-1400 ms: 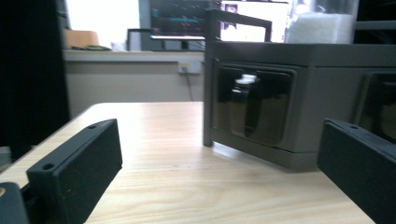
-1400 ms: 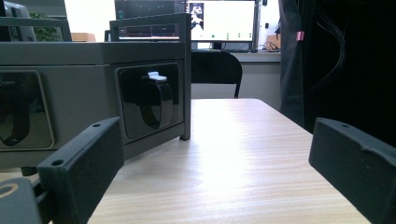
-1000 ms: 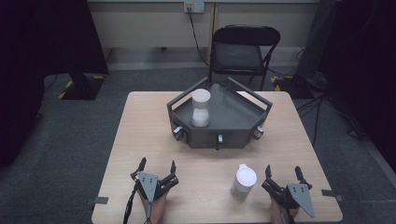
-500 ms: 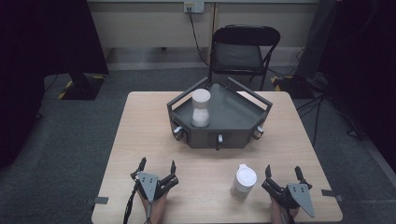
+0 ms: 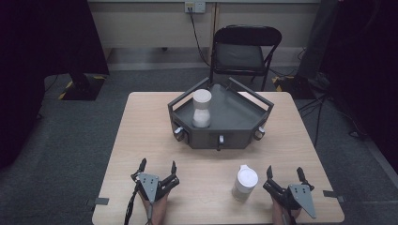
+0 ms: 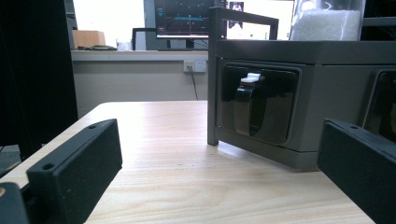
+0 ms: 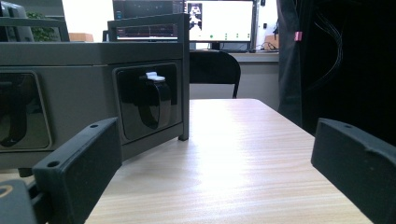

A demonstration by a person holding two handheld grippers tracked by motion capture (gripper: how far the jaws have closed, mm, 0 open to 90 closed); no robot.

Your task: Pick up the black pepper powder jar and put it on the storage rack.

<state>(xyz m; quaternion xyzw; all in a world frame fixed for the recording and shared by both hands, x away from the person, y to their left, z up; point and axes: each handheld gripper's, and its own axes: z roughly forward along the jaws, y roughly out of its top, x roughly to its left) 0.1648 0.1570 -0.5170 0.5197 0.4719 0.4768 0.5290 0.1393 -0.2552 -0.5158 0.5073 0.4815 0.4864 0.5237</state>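
Both of your grippers rest low at the near edge of the wooden table [image 5: 141,122], nothing held. Your left gripper [image 5: 157,169] sits at the near left with its jaws spread apart; in the left gripper view the two black jaws stand wide, bare tabletop between them, and the dark grey tray [image 6: 299,51] rises just ahead with a black latch-like fitting [image 6: 252,109] set in its side panel. Your right gripper [image 5: 284,177] sits at the near right, jaws likewise apart and empty; the right gripper view shows open table between them and the tray's corner post to the left. The white lidded cup [image 5: 245,183] stands upright on the table just to the left of your right gripper, near it but not touching, and well apart from your left gripper. The grey tray [image 5: 234,115] sits at table centre, farther from you than the cup; a white hourglass-shaped container [image 5: 202,108] stands upright in its left part. A black folding chair [image 5: 246,51] stands beyond the far edge of the table.
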